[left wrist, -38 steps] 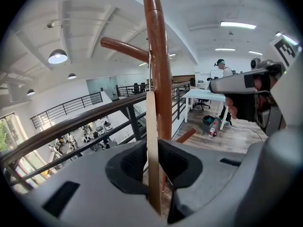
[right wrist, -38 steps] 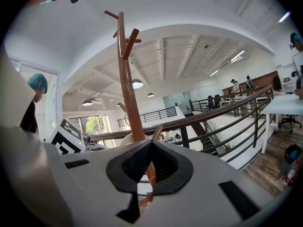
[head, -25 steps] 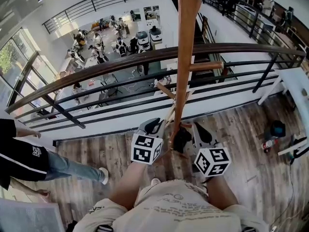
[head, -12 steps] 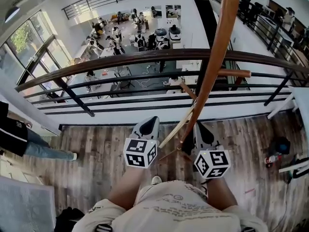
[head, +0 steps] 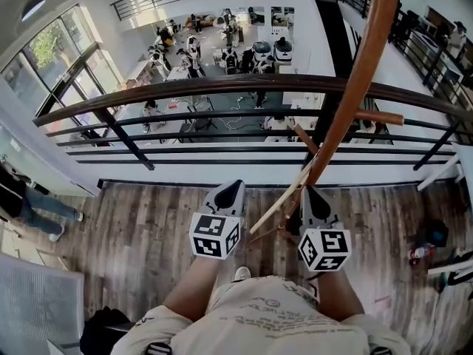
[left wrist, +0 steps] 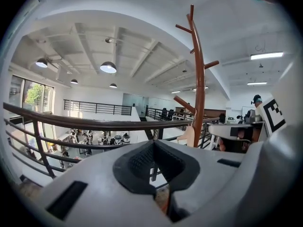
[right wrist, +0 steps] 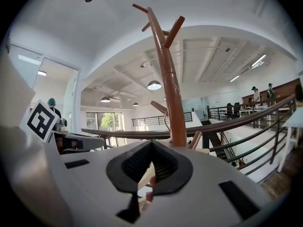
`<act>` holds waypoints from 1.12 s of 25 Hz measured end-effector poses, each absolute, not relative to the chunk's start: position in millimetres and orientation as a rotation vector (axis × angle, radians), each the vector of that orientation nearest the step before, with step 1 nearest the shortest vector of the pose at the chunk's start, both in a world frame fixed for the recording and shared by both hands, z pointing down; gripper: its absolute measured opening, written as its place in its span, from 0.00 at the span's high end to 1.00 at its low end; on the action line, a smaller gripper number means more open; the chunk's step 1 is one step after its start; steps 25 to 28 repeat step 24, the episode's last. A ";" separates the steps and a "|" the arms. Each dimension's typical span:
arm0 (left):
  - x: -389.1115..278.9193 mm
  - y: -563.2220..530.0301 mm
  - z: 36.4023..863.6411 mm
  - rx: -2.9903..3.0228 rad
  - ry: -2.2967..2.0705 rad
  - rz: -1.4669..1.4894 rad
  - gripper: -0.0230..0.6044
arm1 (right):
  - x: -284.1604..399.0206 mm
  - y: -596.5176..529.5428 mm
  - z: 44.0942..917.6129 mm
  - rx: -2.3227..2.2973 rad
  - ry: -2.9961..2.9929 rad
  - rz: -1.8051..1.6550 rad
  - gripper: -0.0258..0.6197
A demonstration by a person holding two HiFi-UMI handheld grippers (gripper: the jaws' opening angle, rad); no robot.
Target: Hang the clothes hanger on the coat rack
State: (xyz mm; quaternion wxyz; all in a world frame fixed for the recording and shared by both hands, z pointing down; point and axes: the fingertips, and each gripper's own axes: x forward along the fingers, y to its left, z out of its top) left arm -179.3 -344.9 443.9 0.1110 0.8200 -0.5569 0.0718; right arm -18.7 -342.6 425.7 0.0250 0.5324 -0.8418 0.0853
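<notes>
hanger [head: 275, 207] tilted, far end at coat rack [head: 362, 80] | right gripper [head: 307, 193] fingers clamp it | left gripper [head: 234, 186] fingers together

glossy wooden coat rack [head: 358, 87], pale wooden hanger [head: 281, 202].

The wood-plank floor [head: 148, 220] carries the coat rack [head: 347, 102], with a dark bag [head: 103, 330] lying near the left edge.

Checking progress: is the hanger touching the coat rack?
Cannot tell. In the head view the hanger crosses the coat rack pole, but overlap alone shows neither contact nor gap.
</notes>
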 end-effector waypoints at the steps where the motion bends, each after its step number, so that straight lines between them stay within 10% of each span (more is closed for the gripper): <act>1: -183.2 -344.6 445.1 2.414 -1.630 0.214 0.96 | -24.4 -342.7 427.5 1.643 -2.604 0.268 0.96; 28: -166.3 -343.7 454.6 2.411 -1.572 0.233 0.96 | -18.3 -344.4 438.1 1.618 -2.609 0.325 0.96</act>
